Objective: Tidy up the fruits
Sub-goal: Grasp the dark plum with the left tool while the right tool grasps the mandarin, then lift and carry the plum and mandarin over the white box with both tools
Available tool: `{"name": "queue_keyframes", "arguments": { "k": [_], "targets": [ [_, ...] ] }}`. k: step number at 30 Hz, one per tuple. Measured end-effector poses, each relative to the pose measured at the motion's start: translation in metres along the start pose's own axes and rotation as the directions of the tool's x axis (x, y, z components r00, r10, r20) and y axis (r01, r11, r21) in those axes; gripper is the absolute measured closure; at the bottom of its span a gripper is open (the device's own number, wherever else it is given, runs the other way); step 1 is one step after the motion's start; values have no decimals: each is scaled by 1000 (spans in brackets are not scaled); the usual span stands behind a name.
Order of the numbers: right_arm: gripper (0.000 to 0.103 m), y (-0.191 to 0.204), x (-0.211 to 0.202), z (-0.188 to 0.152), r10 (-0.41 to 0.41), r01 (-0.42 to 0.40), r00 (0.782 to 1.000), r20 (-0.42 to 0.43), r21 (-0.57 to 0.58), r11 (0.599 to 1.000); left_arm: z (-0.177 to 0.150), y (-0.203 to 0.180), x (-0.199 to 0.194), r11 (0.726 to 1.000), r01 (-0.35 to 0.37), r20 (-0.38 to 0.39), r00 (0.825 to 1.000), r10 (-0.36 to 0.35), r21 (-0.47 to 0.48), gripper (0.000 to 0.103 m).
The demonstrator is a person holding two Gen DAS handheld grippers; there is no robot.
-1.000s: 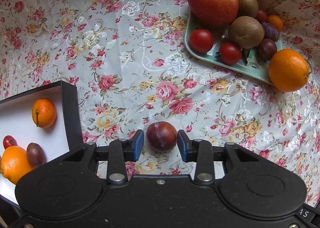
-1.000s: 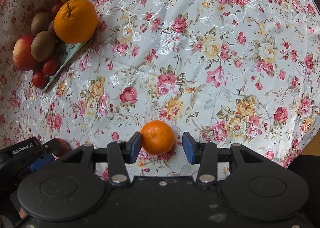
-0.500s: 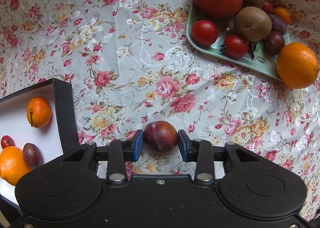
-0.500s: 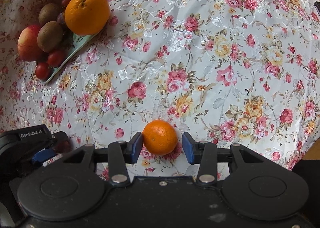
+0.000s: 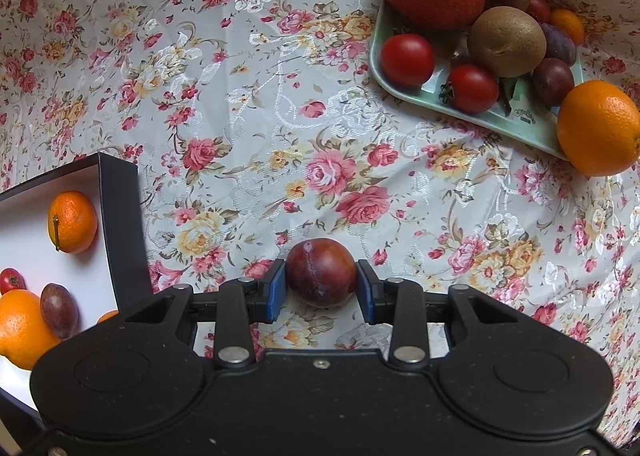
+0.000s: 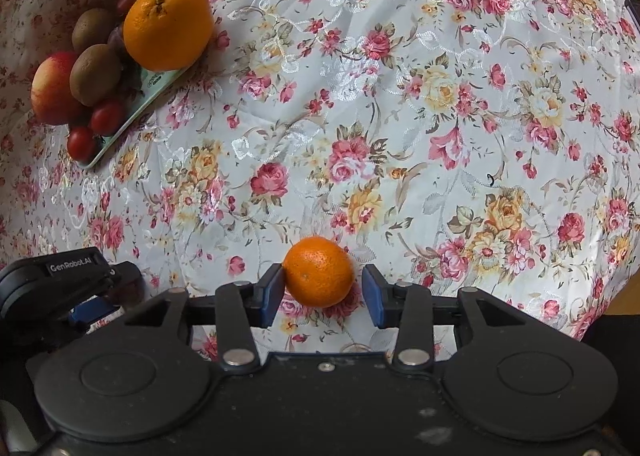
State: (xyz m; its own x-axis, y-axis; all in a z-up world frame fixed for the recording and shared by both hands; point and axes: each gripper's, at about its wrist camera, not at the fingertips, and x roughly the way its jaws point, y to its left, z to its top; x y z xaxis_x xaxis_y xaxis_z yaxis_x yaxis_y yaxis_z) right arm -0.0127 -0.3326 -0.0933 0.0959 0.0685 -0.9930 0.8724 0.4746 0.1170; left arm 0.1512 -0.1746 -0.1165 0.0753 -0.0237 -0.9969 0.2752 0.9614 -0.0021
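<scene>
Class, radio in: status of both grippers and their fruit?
Left hand-held gripper shut on plum. Right hand-held gripper open around mandarin, right pad clear. Path unobstructed.

Shiny woven floral tablecloth (image 5: 248, 104) — matt black plastic left gripper (image 5: 321, 288), glossy tomato (image 5: 407, 59), fuzzy kiwi (image 5: 506, 41).

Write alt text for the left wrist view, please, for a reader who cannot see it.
The left gripper holds a dark red plum between its blue fingers above a floral tablecloth. A green tray of fruit lies far right; a black box of fruit lies left.
</scene>
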Motion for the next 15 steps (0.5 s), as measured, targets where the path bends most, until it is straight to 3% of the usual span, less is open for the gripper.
{"name": "queue_keyframes", "arguments": {
  "k": [15],
  "targets": [
    [58, 7, 15, -3, -15, 15, 1000, -13, 4, 1000, -2, -6, -5, 999, 19, 0, 1000, -19, 26, 58]
  ]
}}
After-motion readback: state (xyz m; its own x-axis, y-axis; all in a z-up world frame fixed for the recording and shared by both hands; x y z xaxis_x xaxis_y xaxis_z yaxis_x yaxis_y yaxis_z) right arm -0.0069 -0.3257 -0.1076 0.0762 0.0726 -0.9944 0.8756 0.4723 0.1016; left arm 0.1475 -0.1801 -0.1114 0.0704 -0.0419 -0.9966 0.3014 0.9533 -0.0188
